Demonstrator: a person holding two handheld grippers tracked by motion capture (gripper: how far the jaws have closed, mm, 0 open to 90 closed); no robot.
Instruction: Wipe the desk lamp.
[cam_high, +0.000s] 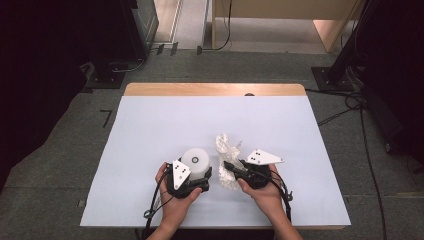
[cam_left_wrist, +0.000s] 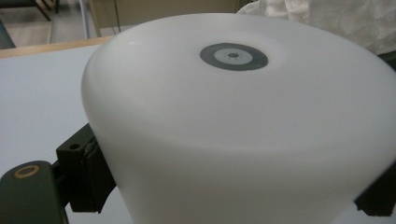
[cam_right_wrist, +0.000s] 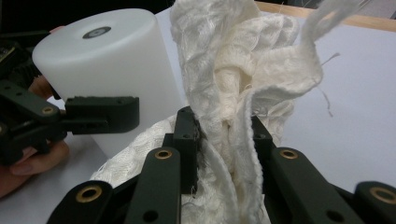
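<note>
A white frosted cylinder (cam_high: 196, 159) with a grey ring on its top stands on the white sheet near the front. My left gripper (cam_high: 196, 173) is shut on it, one jaw on each side. In the left gripper view the cylinder (cam_left_wrist: 233, 116) sits between the black pads (cam_left_wrist: 86, 175). Just to its right lies a crumpled white cloth (cam_high: 226, 146). My right gripper (cam_high: 229, 166) is shut on the cloth's lower part. In the right gripper view the cloth (cam_right_wrist: 243, 60) rises in folds from between the jaws of the right gripper (cam_right_wrist: 222, 135), with the cylinder (cam_right_wrist: 107, 65) close on the left.
A white sheet (cam_high: 175, 120) covers the table, whose wooden far edge (cam_high: 215, 89) shows at the back. Cables trail from both grippers towards the front edge. Beyond the table are floor cables (cam_high: 350, 105) and stand bases (cam_high: 107, 75).
</note>
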